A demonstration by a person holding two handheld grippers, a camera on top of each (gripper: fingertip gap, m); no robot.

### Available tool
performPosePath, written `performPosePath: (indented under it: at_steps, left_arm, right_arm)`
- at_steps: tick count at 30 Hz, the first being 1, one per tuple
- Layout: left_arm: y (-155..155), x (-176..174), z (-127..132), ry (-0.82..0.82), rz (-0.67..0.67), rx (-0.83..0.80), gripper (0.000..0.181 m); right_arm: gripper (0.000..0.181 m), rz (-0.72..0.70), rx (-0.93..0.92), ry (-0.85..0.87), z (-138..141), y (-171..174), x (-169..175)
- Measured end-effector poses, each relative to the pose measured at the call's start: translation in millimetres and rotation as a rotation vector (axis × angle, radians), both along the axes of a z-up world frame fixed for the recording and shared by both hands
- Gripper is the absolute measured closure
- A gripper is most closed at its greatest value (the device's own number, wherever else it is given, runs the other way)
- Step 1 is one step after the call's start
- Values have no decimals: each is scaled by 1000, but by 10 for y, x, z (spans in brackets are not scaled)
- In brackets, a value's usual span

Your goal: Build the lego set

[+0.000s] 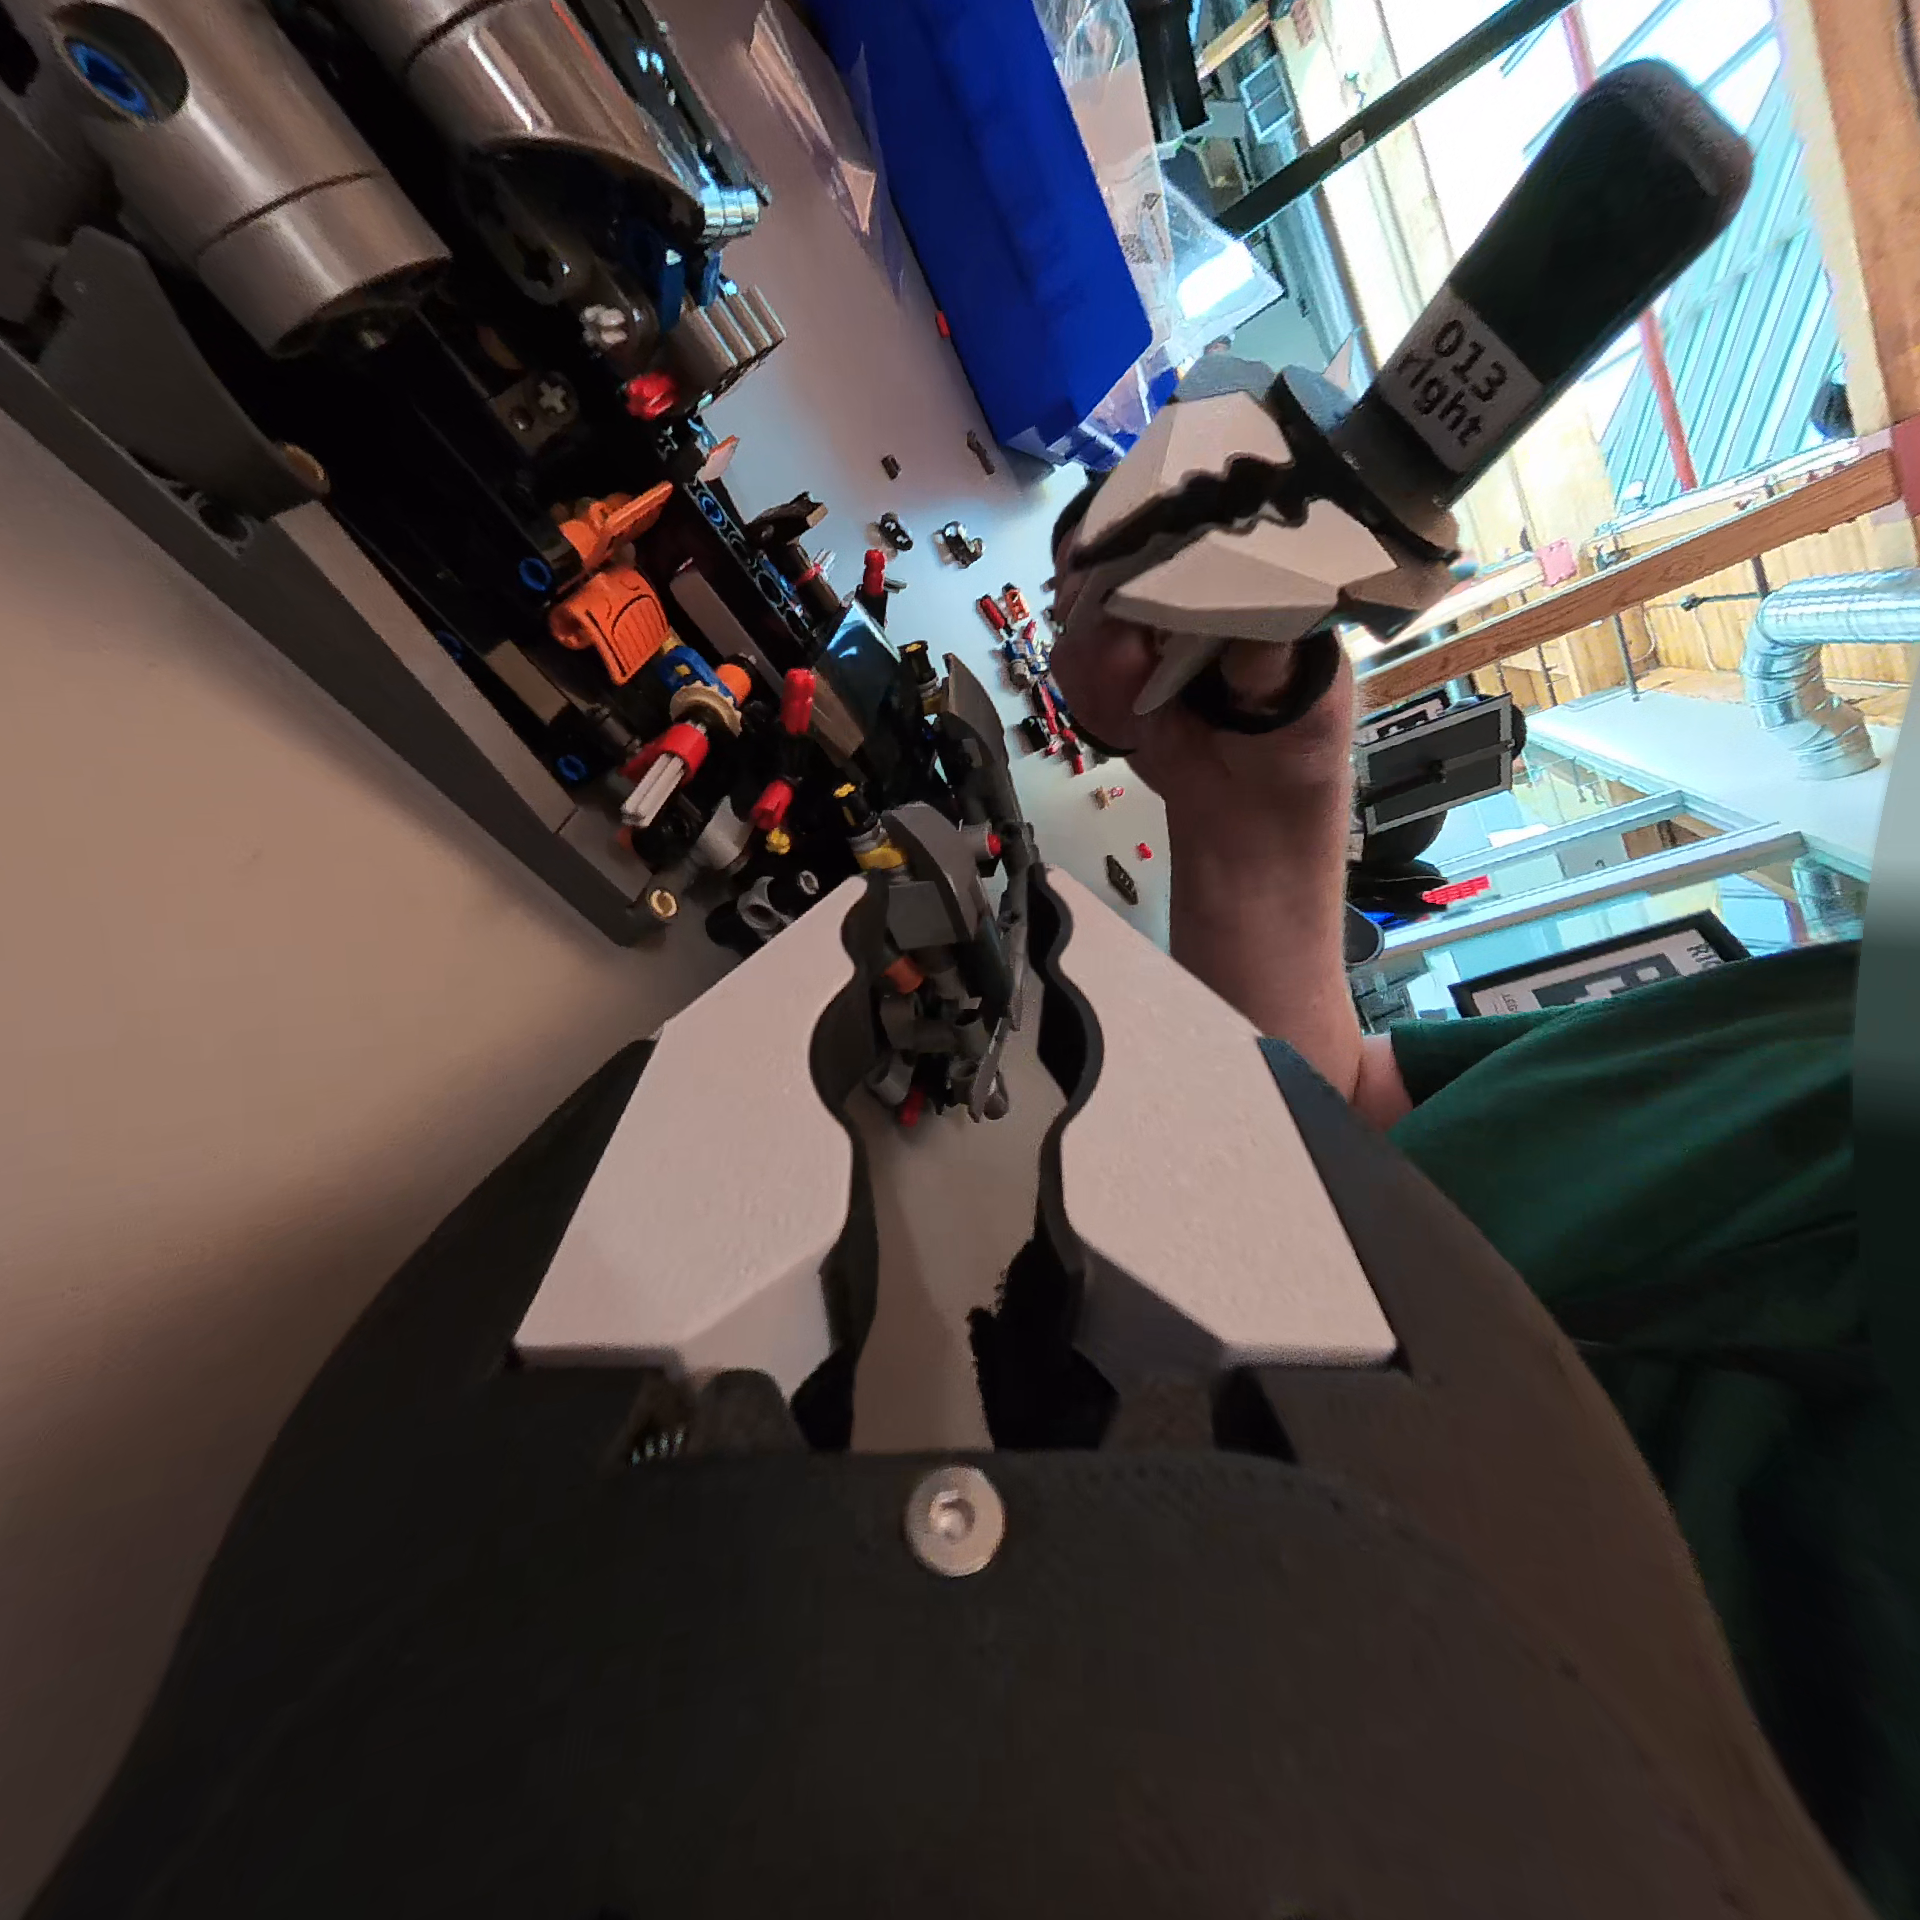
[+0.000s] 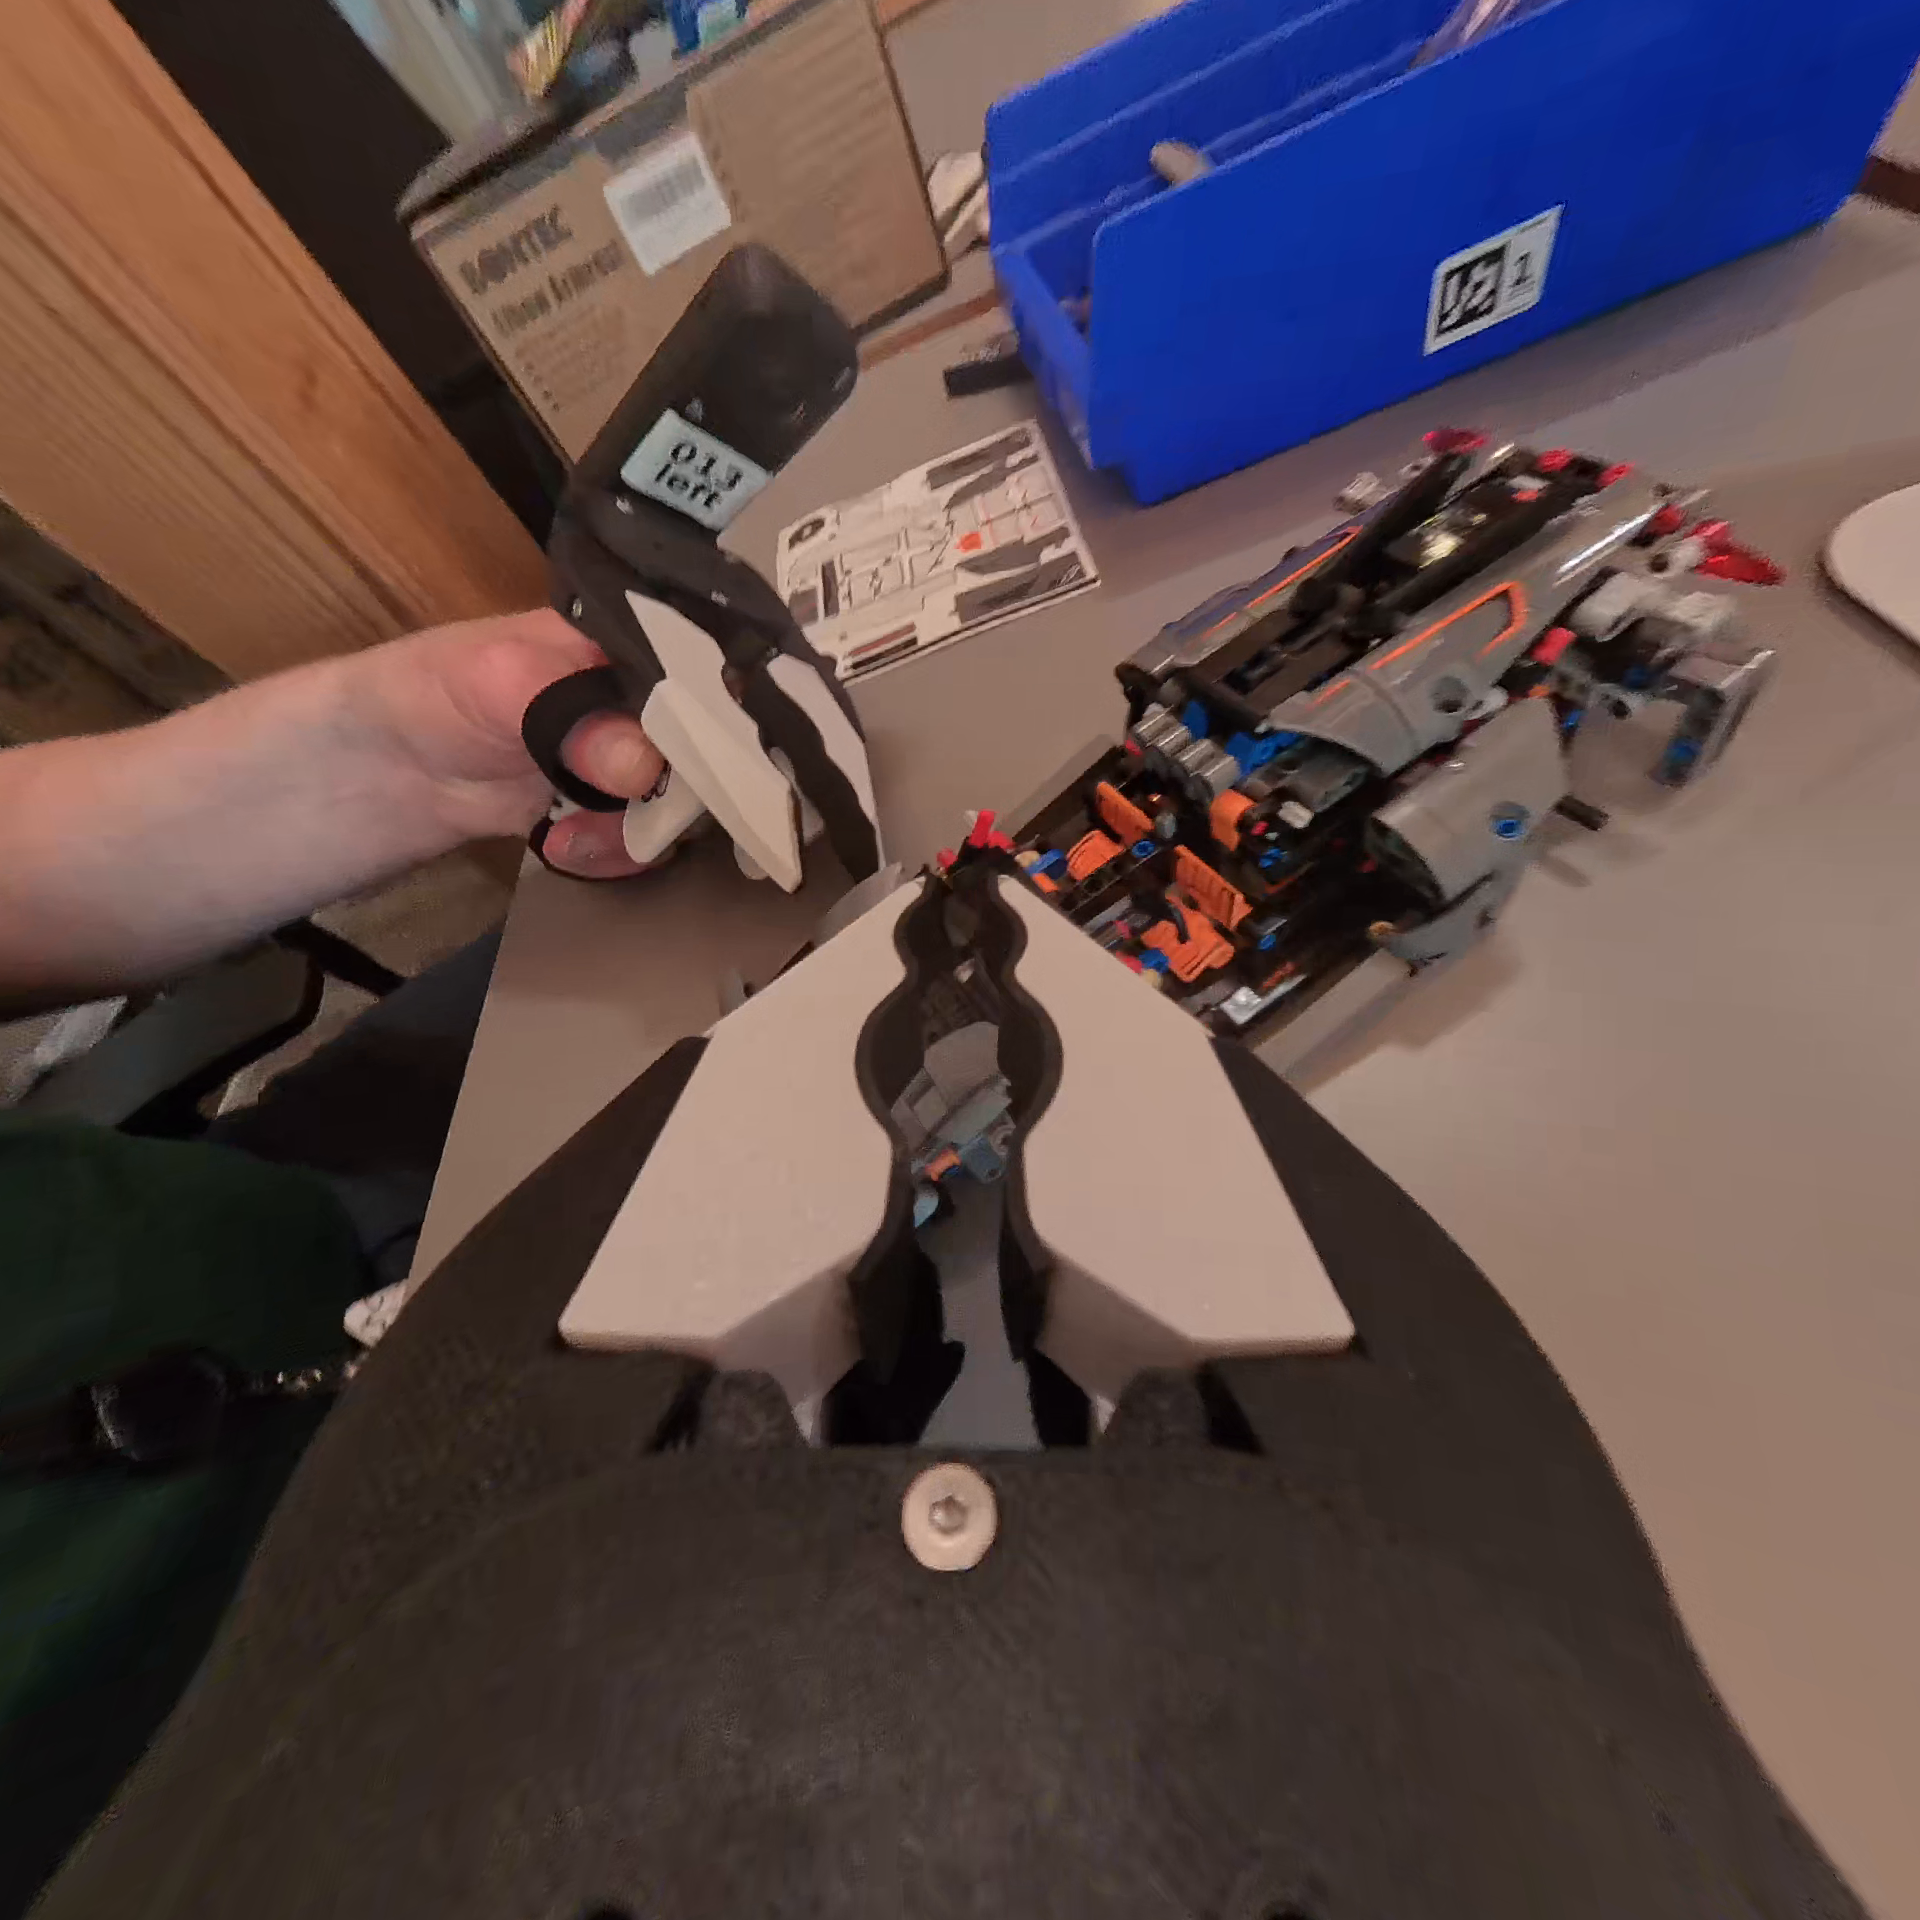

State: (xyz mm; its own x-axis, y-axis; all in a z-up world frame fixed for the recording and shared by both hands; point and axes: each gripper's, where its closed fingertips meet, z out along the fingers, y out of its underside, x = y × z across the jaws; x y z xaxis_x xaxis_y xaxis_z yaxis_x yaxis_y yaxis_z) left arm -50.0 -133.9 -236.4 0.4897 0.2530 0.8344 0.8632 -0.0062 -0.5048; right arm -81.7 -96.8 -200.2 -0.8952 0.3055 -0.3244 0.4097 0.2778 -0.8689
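Note:
My left gripper (image 1: 956,883) is shut on a small grey lego sub-assembly (image 1: 940,997) with orange and red bits, held between its fingers close to the open cockpit end of the big grey, black and orange lego car (image 1: 623,623). My right gripper (image 2: 964,883) is shut with its tips together, and I see nothing clearly held in it. It hovers just beside the left gripper (image 2: 831,868), in front of the car (image 2: 1403,727). The grey sub-assembly (image 2: 961,1101) shows through the gap between the right fingers. The right gripper also shows in the left wrist view (image 1: 1091,566).
A blue bin (image 2: 1455,260) stands behind the car on the grey table (image 2: 1558,1143). A printed sheet (image 2: 935,551) lies left of the bin, with a cardboard box (image 2: 582,270) behind it. Several small loose pieces (image 1: 1029,665) are scattered near the car. A wooden wall is at the left. The left gripper's tips are roughly 7 centimetres from the right gripper's.

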Motion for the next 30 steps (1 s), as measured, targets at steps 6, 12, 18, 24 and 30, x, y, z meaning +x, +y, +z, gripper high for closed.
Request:
performPosePath:
  at_steps: [6,12,18,24,30]
  left_arm:
    - [-9,-32,-8,0,22,-33,155]
    - [27,-51,-77,-5,61,-71,159]
    - [-281,-121,179,180,174,-156,143]
    - [-576,-204,289,446,294,-506,104]
    - [-832,-294,-168,495,287,-831,79]
  right_arm:
    - [181,-89,-131,-12,236,166,-127]
    - [179,-125,-198,-24,335,211,-169]
    - [161,-199,-272,5,467,365,-291]
    - [123,-253,-87,107,345,427,-370]
    - [71,-361,312,100,-164,778,-173]
